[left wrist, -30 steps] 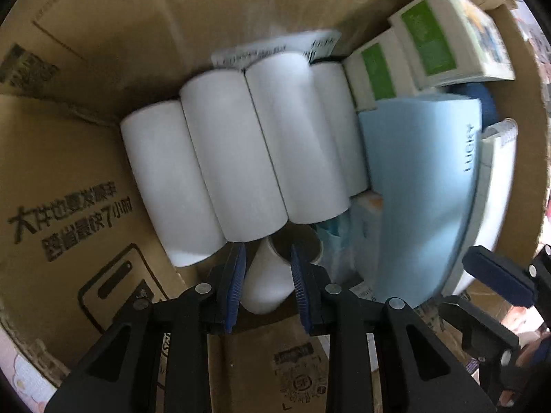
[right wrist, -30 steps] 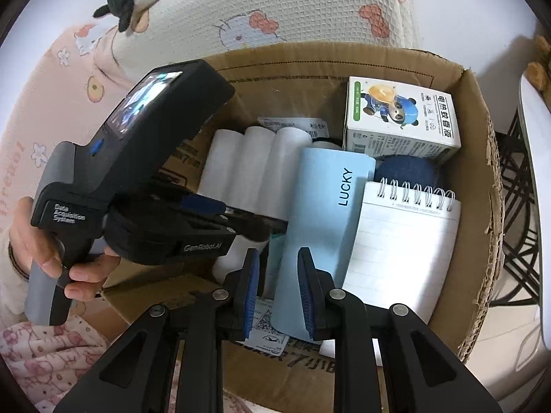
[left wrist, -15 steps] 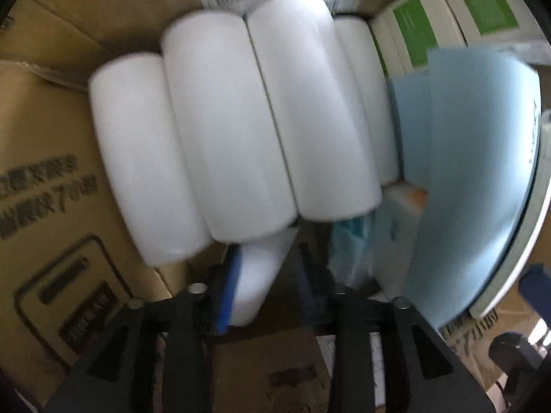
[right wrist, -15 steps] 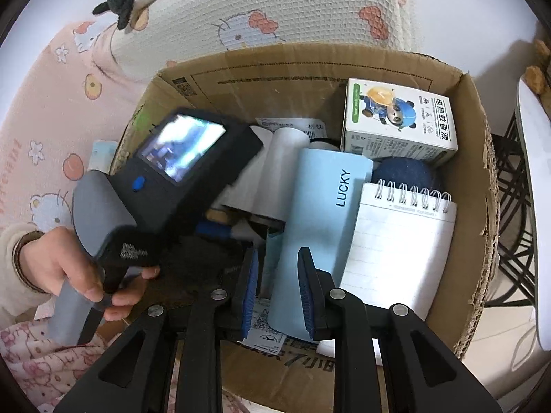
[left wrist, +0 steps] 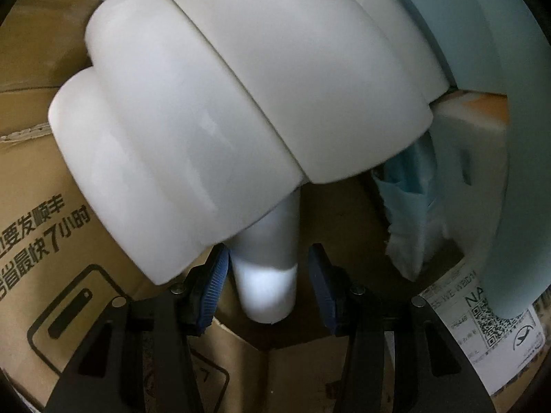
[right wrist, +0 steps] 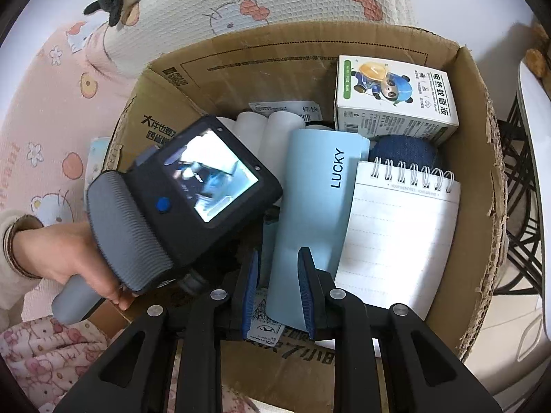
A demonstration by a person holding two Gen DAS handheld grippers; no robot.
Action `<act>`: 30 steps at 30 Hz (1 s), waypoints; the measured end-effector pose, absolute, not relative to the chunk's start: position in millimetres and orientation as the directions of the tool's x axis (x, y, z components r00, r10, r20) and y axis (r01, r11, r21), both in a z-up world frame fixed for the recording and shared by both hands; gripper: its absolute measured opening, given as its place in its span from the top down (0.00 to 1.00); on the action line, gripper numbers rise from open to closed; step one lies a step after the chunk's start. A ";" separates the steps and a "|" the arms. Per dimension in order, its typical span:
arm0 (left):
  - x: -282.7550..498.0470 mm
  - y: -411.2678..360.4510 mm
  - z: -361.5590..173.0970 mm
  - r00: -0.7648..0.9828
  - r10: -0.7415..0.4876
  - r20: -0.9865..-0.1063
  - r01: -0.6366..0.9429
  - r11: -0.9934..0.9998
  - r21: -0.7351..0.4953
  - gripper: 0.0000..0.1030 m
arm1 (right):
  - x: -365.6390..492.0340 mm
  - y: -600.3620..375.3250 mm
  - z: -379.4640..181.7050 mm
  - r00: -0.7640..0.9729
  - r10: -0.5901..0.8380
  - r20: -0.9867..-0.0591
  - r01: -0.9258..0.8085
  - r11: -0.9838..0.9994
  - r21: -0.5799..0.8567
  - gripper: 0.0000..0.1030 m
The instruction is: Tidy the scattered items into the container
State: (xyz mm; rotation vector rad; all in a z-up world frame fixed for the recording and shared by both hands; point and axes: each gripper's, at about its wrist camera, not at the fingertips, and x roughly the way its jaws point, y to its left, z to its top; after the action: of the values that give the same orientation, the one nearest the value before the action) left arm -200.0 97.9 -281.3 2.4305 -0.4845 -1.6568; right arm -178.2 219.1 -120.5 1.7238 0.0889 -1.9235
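Observation:
My left gripper (left wrist: 267, 284) is deep inside the cardboard box (right wrist: 478, 179). A small white bottle (left wrist: 267, 265) stands between its open jaws; the left pad touches it and the right pad stands off, and its far end is tucked under the pack of white rolls (left wrist: 220, 110). My right gripper (right wrist: 277, 292) hovers above the box's near wall, jaws slightly apart and empty. The left gripper's body (right wrist: 179, 206) fills the box's left side in the right wrist view.
In the box lie a light blue "LUCKY" case (right wrist: 320, 213), a spiral notepad (right wrist: 392, 237), a green and white carton (right wrist: 392, 96) and a dark blue round thing (right wrist: 403, 149). A blue wipes pack (left wrist: 409, 213) lies beside the rolls. Pink bedding (right wrist: 51, 110) surrounds the box.
My left gripper has pushed down into the box with the white bottle, sliding it under the rolls, and its jaws have widened. The right gripper has barely moved.

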 end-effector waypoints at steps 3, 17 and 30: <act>-200.9 96.9 -281.1 0.331 -0.345 -0.878 -0.170 -0.937 0.305 0.49 | -178.0 220.0 -117.8 -0.033 -0.349 -0.936 0.440 -0.846 0.300 0.81; -194.1 102.4 -241.3 0.255 -0.238 -0.937 -0.179 -0.964 0.196 0.55 | -182.1 226.6 -126.0 -0.010 -0.390 -0.921 0.419 -0.838 0.350 0.81; -162.2 94.4 -159.0 -0.075 -0.042 -0.996 -0.181 -0.982 0.055 0.56 | -160.5 205.7 -134.0 -0.040 -0.428 -0.903 0.513 -0.784 0.349 0.63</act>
State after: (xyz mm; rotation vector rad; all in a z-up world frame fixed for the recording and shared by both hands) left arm -162.2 94.4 -159.0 2.1980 -0.2673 -2.3613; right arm -160.5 205.7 -134.0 1.6005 0.0918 -1.8870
